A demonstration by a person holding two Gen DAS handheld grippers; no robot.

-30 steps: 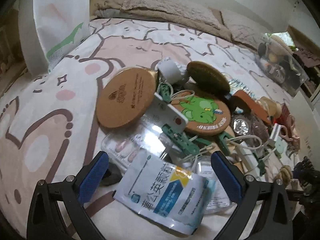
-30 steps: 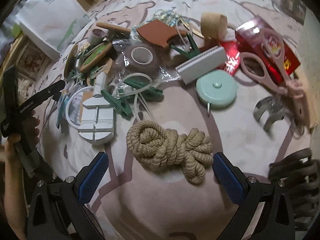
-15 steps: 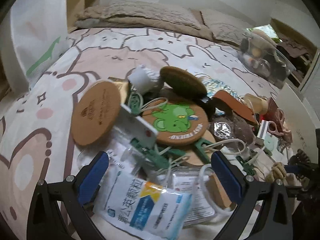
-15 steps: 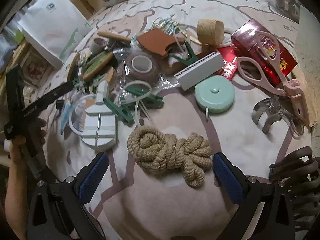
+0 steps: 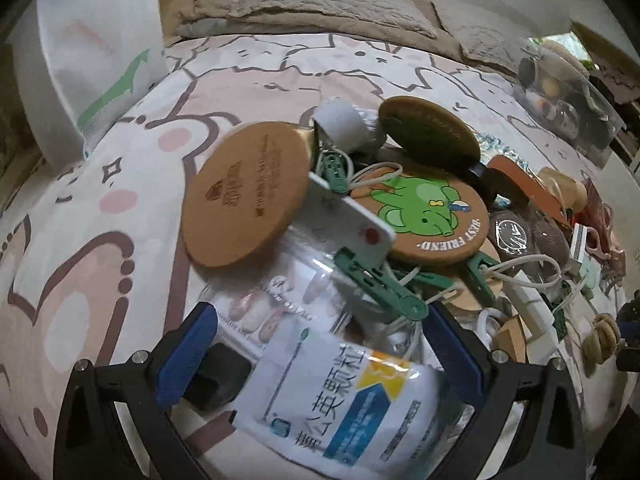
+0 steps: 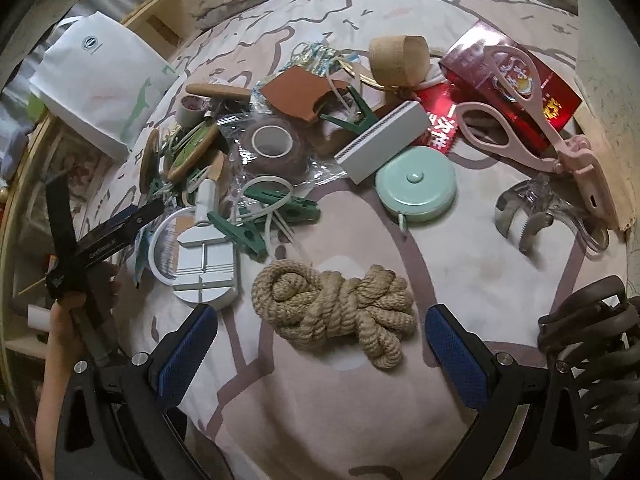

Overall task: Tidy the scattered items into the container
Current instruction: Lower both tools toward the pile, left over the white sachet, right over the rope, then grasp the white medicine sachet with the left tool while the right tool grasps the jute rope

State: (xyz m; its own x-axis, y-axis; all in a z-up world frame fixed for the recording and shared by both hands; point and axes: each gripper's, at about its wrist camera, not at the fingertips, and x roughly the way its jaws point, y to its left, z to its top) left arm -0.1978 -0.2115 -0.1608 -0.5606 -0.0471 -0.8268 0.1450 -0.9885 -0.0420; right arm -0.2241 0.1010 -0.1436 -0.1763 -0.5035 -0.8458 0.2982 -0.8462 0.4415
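Right wrist view: my right gripper (image 6: 320, 344) spread wide; rope bundle (image 6: 336, 308) between fingers, long axis crosswise; left gripper (image 5: 320, 348) spread too.

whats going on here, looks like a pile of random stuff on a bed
A person holds a two-finger gripper in each hand over a bed strewn with clutter. The left gripper is open above a white and blue sachet, next to cork coasters and green clothes pegs. The right gripper is open, facing a coiled rope bundle. Neither holds anything yet.
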